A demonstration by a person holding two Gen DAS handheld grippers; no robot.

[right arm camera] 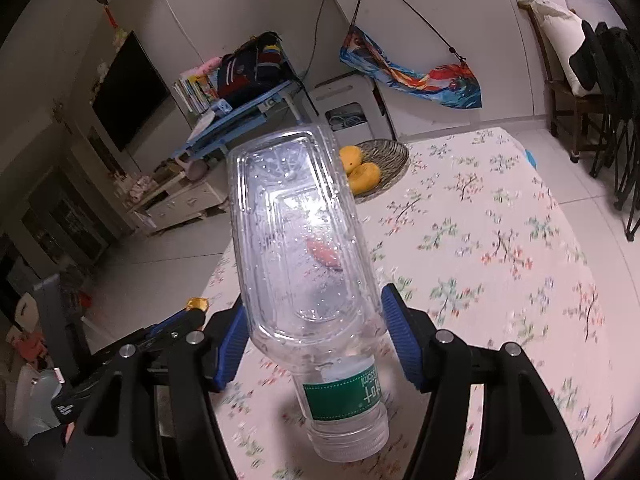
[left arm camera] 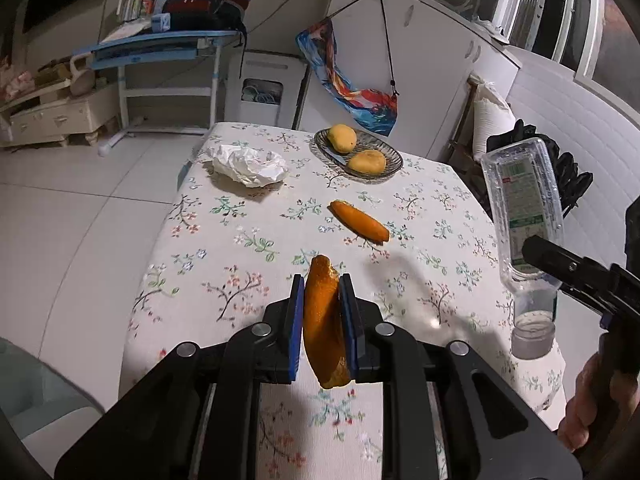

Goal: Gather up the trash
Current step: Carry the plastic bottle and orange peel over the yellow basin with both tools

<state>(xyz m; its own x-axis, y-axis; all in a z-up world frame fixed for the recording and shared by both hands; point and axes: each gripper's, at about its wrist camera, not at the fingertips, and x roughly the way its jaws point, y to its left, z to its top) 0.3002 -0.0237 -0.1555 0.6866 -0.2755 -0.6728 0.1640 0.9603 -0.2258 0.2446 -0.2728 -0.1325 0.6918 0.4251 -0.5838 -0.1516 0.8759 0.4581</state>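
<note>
Both wrist cams look down, sharing table (left arm camera: pixel 248 240) w/ fruit basket (left arm camera: pixel 358 154).

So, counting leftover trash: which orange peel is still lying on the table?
The peel on the tablecloth near the fruit plate; the other peel is clamped in the left gripper.

On the table (left arm camera: pixel 240 280), tissue (left arm camera: pixel 250 166) lies left of the dish (left arm camera: pixel 394 160) (peel (left arm camera: pixel 359 222) nearer).

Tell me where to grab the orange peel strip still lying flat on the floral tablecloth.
Grip the loose orange peel strip across its narrow middle, coming straight down from above. It lies flat and long on the floral tablecloth, running diagonally, so turn the gripper to close across its short width. Nothing crowds it; the woven dish sits well behind.
</note>
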